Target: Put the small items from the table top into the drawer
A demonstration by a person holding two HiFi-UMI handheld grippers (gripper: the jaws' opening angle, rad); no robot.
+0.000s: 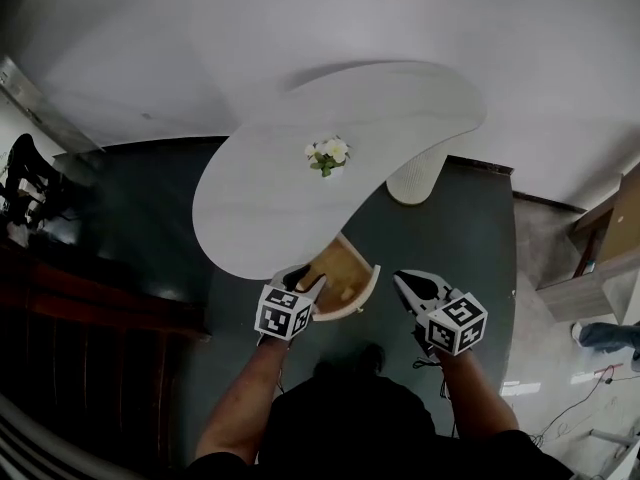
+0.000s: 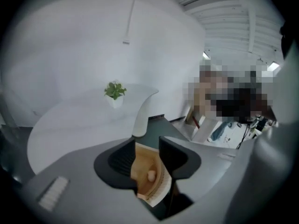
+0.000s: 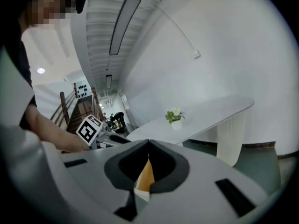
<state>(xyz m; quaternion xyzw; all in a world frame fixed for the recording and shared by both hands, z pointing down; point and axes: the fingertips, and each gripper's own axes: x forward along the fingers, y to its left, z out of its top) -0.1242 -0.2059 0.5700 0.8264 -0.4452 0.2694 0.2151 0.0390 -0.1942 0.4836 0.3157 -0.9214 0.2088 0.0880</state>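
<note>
Drawer (image 1: 348,286) open under the white table (image 1: 290,208), a small pale item (image 2: 151,175) inside.
Left gripper (image 1: 308,281) held forward over the drawer's left edge, jaws apart and empty; right gripper (image 1: 403,282) just beside the drawer front, jaws together.

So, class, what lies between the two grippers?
The open drawer: in the head view its front end sits between the left gripper and right gripper.
</note>
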